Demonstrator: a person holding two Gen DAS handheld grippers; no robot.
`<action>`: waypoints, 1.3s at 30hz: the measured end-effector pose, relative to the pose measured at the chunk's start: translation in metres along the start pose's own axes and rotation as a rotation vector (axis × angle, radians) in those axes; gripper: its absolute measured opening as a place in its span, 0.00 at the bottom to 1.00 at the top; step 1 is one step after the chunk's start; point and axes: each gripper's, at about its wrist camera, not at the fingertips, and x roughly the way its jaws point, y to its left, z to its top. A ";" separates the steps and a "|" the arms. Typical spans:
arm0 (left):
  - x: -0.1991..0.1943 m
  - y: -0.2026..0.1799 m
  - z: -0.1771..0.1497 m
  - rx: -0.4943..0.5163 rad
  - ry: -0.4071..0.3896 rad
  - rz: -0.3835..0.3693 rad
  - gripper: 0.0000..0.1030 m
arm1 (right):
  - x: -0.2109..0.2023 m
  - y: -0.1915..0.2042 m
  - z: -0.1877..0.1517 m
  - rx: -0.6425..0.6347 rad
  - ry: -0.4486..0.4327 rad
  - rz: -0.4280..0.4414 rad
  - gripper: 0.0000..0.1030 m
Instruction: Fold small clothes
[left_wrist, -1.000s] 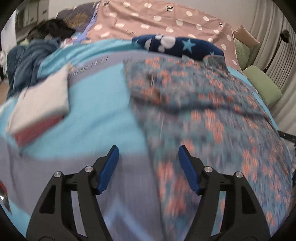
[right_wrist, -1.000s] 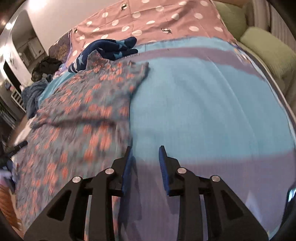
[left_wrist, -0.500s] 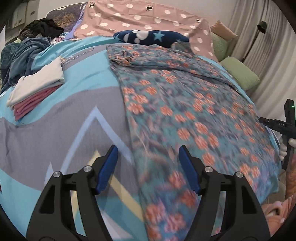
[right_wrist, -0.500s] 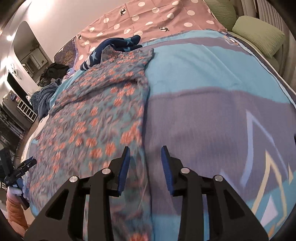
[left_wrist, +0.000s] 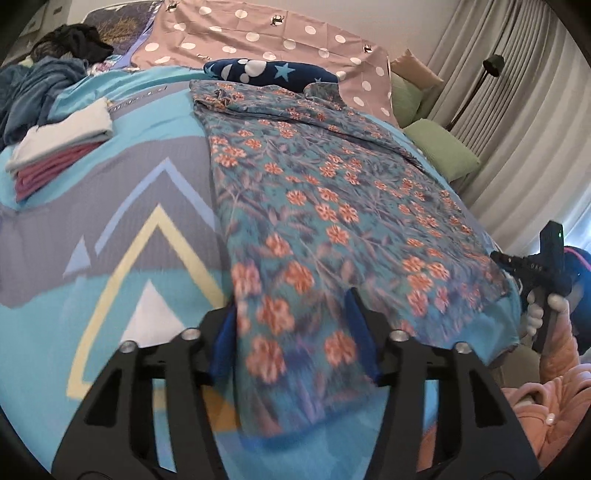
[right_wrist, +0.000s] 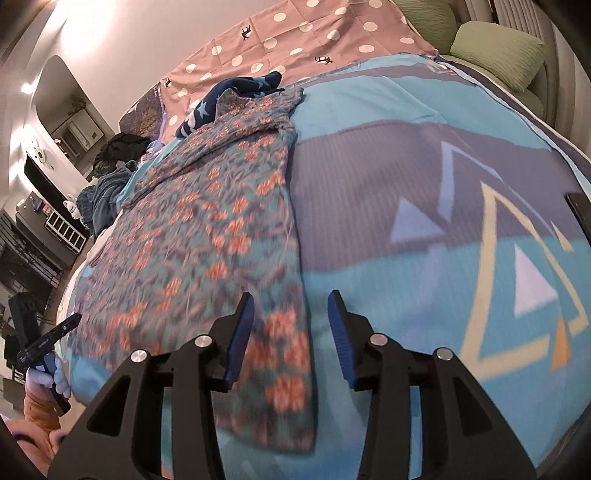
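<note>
A teal garment with orange flowers (left_wrist: 332, 206) lies flat on the blue and grey bed cover (left_wrist: 122, 221), its near hem at the bed's front edge. My left gripper (left_wrist: 290, 306) straddles the hem's left corner. Its jaws are closing, and fabric lies between and partly over the blue pads, which stand apart. In the right wrist view the garment (right_wrist: 207, 221) fills the left half. My right gripper (right_wrist: 291, 299) sits over the hem's right corner, its jaws opening, with the garment's edge between the fingers and no grip on it. Each view shows the other gripper in a gloved hand at the bed's edge.
A folded white and pink stack (left_wrist: 59, 147) sits at the left. A navy star-print item (left_wrist: 273, 70) and a pink dotted sheet (left_wrist: 258, 33) lie beyond the garment. Green pillows (left_wrist: 443, 151) and curtains are on the right, and dark clothes (left_wrist: 37, 88) are heaped at the far left.
Both grippers have drawn back along the garment from its middle to its near hem. The left jaws have narrowed around the fabric and the right jaws have widened.
</note>
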 end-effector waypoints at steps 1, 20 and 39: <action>-0.003 -0.001 -0.004 -0.007 0.002 -0.007 0.45 | -0.005 -0.001 -0.005 0.007 0.004 0.006 0.41; 0.006 -0.001 -0.002 -0.062 0.041 -0.092 0.43 | -0.001 -0.018 -0.013 0.163 0.063 0.240 0.54; -0.007 -0.010 0.012 -0.048 0.025 -0.123 0.06 | -0.008 -0.018 0.008 0.246 0.109 0.381 0.03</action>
